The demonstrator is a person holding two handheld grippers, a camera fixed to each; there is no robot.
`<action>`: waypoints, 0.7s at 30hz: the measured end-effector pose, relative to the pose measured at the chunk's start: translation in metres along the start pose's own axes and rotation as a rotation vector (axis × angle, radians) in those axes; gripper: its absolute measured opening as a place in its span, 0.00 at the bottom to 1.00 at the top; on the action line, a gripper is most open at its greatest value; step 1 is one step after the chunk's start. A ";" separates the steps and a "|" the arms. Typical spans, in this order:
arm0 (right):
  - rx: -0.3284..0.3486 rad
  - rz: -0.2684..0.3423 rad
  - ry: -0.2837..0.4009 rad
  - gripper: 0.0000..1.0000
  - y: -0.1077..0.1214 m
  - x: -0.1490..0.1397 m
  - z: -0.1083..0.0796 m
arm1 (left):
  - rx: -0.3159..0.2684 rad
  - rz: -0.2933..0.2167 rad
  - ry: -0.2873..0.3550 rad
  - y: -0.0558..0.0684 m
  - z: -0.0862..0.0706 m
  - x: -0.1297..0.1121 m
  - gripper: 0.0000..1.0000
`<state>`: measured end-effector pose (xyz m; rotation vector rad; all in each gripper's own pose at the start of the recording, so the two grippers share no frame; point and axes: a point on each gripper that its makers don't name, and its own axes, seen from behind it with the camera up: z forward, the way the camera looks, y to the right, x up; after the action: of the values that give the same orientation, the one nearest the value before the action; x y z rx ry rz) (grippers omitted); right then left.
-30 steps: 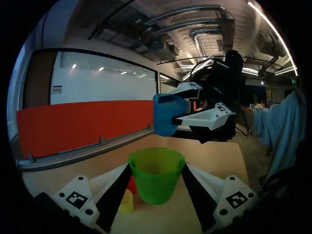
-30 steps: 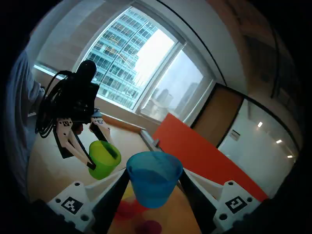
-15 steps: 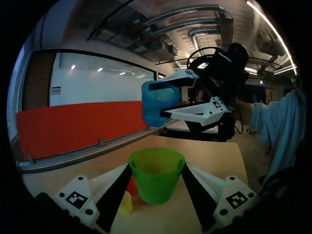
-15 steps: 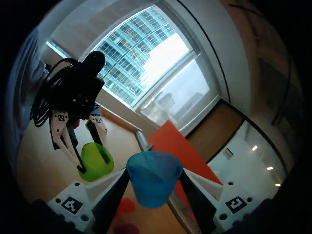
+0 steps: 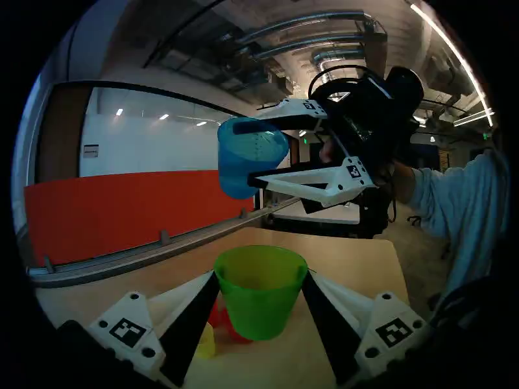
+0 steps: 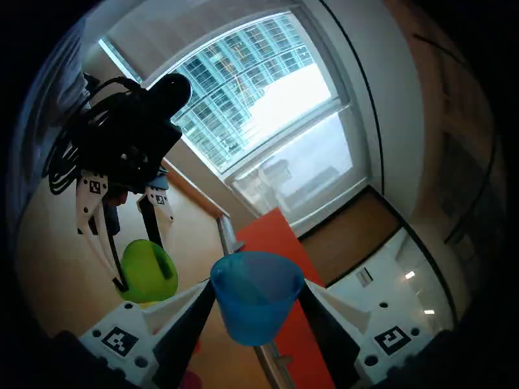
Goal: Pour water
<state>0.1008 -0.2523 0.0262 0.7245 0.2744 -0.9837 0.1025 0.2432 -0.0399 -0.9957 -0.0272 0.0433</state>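
Observation:
My left gripper (image 5: 259, 301) is shut on a green cup (image 5: 261, 293), held upright above the wooden table (image 5: 350, 259). The right gripper (image 5: 250, 162) hangs above and slightly left of it, shut on a translucent blue cup (image 5: 245, 154) that is tilted over toward the green cup's side. In the right gripper view, the blue cup (image 6: 257, 296) sits between my right gripper's (image 6: 257, 305) fingers, with the green cup (image 6: 148, 271) lower left in the left gripper (image 6: 133, 266). Any water inside the blue cup is hard to make out.
Small red and yellow cups (image 5: 217, 321) stand on the table just below the green cup. An orange wall panel (image 5: 130, 207) and a metal rail (image 5: 143, 246) run along the table's far side. A person's sleeve (image 5: 460, 207) is at the right. A large window (image 6: 259, 117) fills the background.
The right gripper has lifted the blue cup higher and further left, and tipped it more steeply. The left gripper and green cup have stayed in place.

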 end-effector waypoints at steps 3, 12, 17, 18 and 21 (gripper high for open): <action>-0.004 -0.031 0.000 0.90 0.003 0.002 0.002 | -0.002 -0.001 0.003 0.000 0.001 0.002 0.87; -0.014 -0.108 -0.006 0.91 0.011 0.003 0.007 | -0.003 -0.015 0.010 -0.001 0.002 0.003 0.87; -0.023 -0.141 -0.010 0.91 0.014 0.003 0.008 | -0.008 -0.015 0.010 0.000 0.003 0.003 0.87; -0.026 -0.147 -0.010 0.91 0.015 0.003 0.008 | -0.008 -0.014 0.010 0.000 0.003 0.003 0.87; -0.034 -0.162 -0.011 0.90 0.019 0.003 0.008 | -0.011 -0.013 0.008 0.001 0.003 0.004 0.87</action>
<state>0.1170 -0.2536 0.0387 0.6734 0.3430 -1.1340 0.1061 0.2469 -0.0393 -1.0065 -0.0264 0.0272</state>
